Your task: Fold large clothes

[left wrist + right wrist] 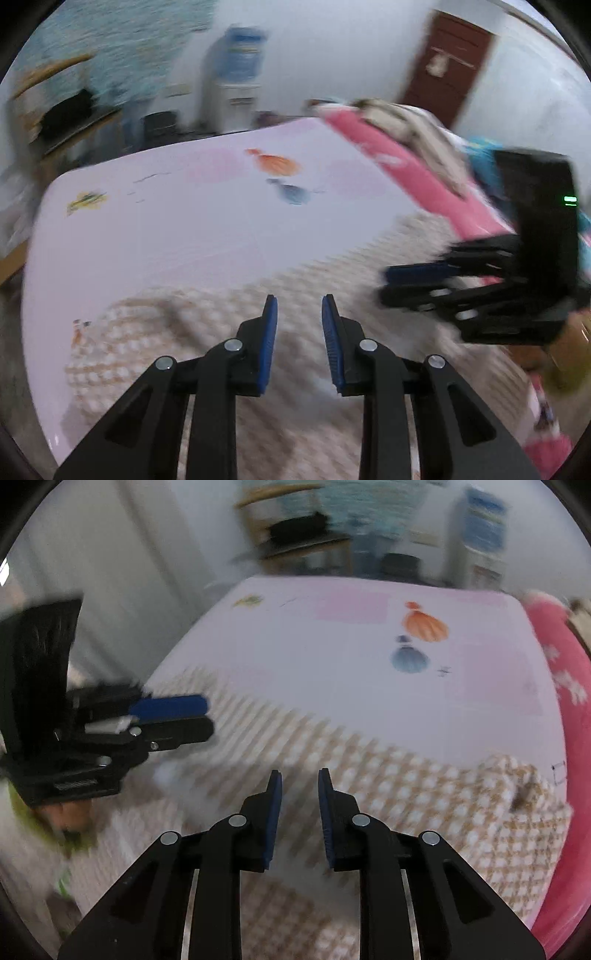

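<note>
A beige-and-white checked garment point(280, 350) lies spread over the near part of a bed covered by a pale pink sheet point(184, 221). It also shows in the right wrist view point(406, 794). My left gripper point(299, 306) is open and empty, held above the garment. It appears from the side in the right wrist view point(203, 720). My right gripper point(300, 779) is open and empty above the garment. It shows at the right of the left wrist view point(386, 286). Both views are motion-blurred.
A pile of clothes with a pink garment point(406, 173) on it sits at the bed's right side, also in the right wrist view point(561, 701). A water dispenser point(236, 74), a wooden shelf point(303, 542) and a brown door point(450, 62) stand beyond the bed.
</note>
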Action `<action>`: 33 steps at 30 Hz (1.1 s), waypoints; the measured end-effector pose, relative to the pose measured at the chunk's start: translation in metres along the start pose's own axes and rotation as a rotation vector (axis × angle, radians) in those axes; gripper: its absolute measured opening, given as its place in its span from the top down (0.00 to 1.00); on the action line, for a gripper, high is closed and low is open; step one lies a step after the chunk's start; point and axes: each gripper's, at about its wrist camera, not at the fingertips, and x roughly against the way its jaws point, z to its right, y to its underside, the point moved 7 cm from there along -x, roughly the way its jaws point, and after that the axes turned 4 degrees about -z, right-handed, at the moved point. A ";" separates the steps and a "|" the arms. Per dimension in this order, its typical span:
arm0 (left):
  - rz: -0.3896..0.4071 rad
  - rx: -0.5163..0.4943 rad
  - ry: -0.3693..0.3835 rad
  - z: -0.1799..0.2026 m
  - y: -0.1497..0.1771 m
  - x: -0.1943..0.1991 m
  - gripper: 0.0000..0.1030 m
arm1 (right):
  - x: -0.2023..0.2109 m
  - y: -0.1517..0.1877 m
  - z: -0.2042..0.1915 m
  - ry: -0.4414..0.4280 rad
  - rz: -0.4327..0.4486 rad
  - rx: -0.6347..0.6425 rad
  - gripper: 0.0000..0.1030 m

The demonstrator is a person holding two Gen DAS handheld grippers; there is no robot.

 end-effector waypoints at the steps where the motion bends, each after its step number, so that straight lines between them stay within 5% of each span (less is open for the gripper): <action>1: -0.036 -0.036 0.011 0.009 0.009 -0.003 0.76 | -0.003 0.012 -0.004 0.017 -0.027 0.044 0.80; 4: -0.194 -0.117 -0.121 0.008 0.046 -0.026 0.76 | -0.005 0.041 0.006 0.062 -0.075 0.100 0.81; 10: -0.139 -0.040 -0.092 -0.008 0.047 0.001 0.74 | 0.030 0.064 0.041 0.015 -0.082 0.002 0.82; 12: -0.096 -0.052 -0.071 -0.003 0.039 0.016 0.74 | 0.049 0.057 0.043 0.047 -0.032 0.004 0.70; 17: -0.003 -0.046 -0.046 0.008 0.002 0.034 0.68 | 0.064 0.024 0.045 0.123 0.052 -0.023 0.64; 21: -0.039 0.015 -0.050 0.001 -0.010 0.000 0.67 | 0.033 0.012 0.062 0.198 0.021 -0.085 0.64; 24: -0.174 0.054 -0.133 -0.018 0.008 -0.038 0.67 | 0.015 0.027 0.073 0.227 -0.034 -0.058 0.67; 29: -0.138 0.036 -0.135 -0.017 0.014 -0.024 0.67 | 0.038 0.042 0.067 0.249 -0.022 -0.082 0.67; 33: -0.065 -0.035 -0.112 0.009 0.004 -0.007 0.67 | 0.057 0.035 0.022 0.190 0.050 -0.043 0.65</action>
